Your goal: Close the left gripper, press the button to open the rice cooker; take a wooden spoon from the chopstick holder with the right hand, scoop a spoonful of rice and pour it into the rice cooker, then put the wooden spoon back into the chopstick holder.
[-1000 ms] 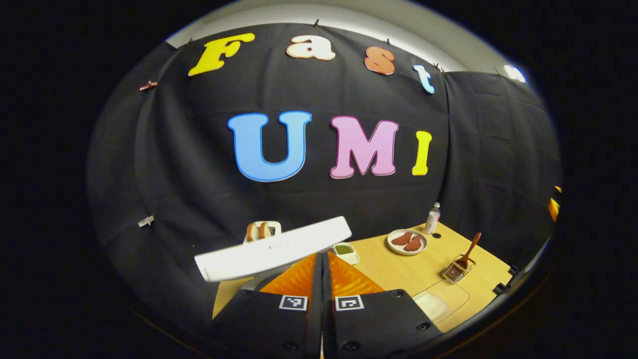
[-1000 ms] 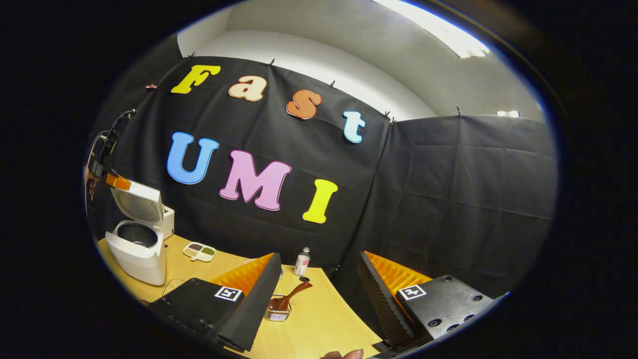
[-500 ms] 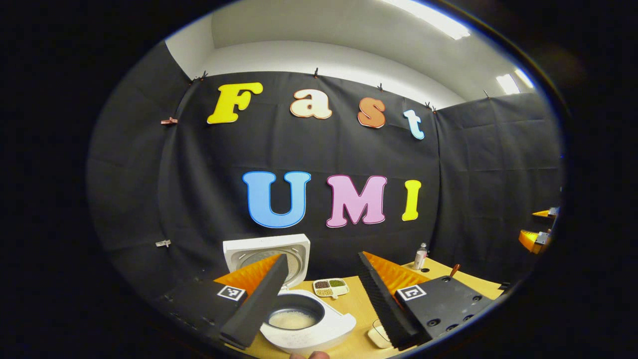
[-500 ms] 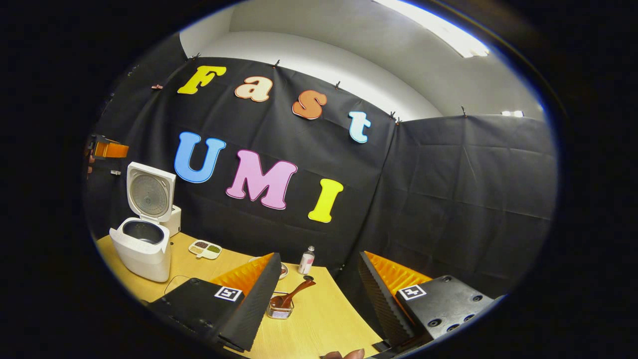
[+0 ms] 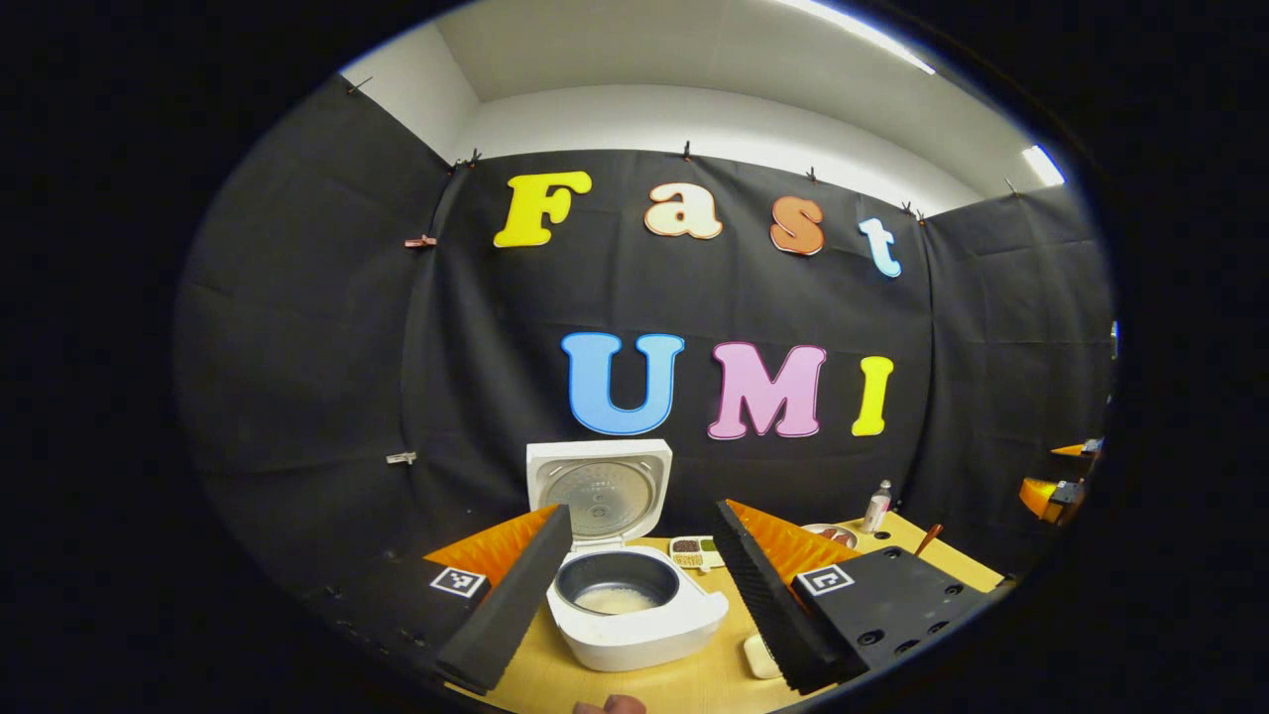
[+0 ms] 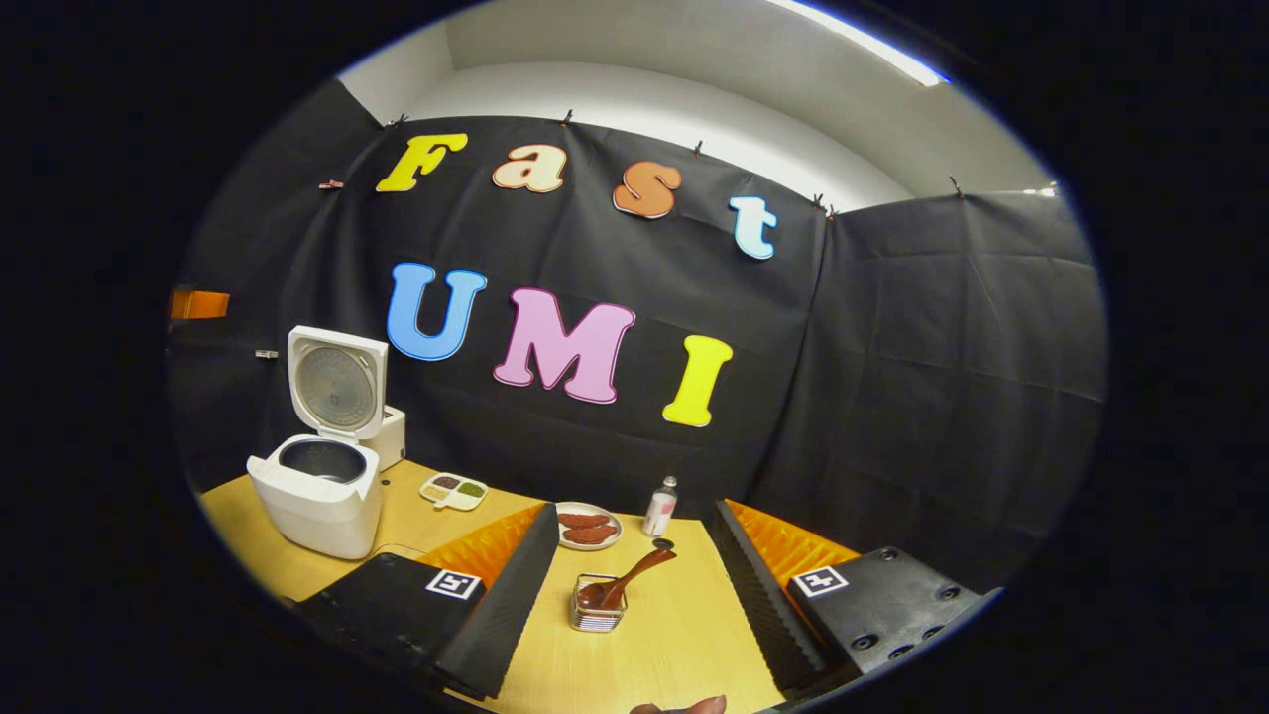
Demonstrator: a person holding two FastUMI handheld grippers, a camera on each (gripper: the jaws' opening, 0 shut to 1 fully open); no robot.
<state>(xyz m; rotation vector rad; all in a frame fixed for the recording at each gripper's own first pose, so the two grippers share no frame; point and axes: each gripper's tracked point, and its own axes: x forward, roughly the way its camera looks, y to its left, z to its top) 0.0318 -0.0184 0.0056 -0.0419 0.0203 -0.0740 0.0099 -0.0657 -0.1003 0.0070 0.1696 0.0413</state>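
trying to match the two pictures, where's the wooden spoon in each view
Left gripper view: the brown wooden spoon shows as a handle tip at the far right of the pale wooden table, beyond the left gripper.
Right gripper view: it leans in the small wire chopstick holder, low centre, straight ahead of the right gripper.
Shared landmark: the white rice cooker, lid raised.

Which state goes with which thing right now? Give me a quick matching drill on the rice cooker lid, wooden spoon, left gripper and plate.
Things:
1. rice cooker lid
2. wooden spoon
3. left gripper
4. plate

States:
A. holds reddish pieces
B. raised upright
C. resting in the chopstick holder
D. open, grasping nothing

Pairs: 1-B, 2-C, 3-D, 4-A
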